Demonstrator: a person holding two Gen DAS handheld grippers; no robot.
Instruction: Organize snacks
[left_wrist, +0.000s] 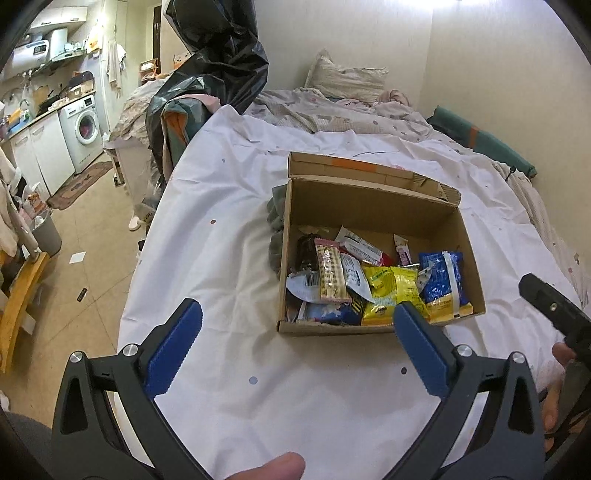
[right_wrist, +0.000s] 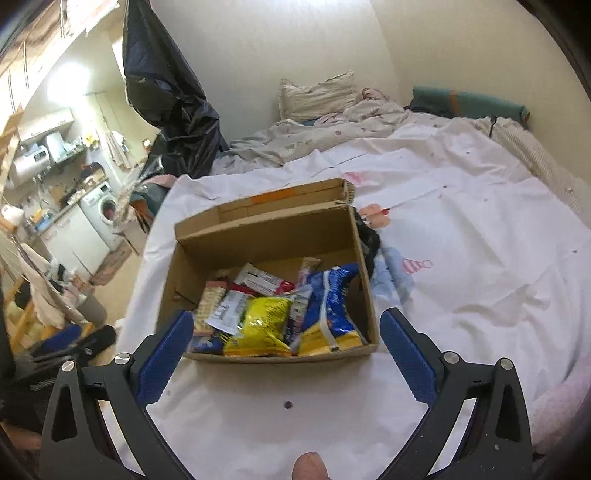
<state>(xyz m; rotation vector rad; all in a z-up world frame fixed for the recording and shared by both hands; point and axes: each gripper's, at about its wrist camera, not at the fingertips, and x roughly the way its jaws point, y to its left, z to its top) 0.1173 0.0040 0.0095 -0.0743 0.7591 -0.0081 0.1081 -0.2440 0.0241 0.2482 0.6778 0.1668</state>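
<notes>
Matt brown cardboard box (left_wrist: 369, 214) sits on a creased white cotton bedsheet (left_wrist: 221, 258), holding glossy plastic snack packets (left_wrist: 391, 291). Ridged blue rubbery pads (right_wrist: 166, 354) face matt black plastic gripper arms with bright metal rivets (right_wrist: 451, 357).

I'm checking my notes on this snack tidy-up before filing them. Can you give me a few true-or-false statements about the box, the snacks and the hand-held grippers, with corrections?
1. The cardboard box stands open on the white sheet. True.
2. The left hand-held gripper is clamped on the yellow snack bag. False: its jaws stand wide apart with nothing between them, short of the box.
3. A blue snack bag lies in the box beside the yellow one. True.
4. The box is empty. False: it holds a pile of snack packets.
5. The right hand-held gripper is open and holds nothing. True.
6. Snack packets lie scattered on the sheet around the box. False: none show outside it.
</notes>
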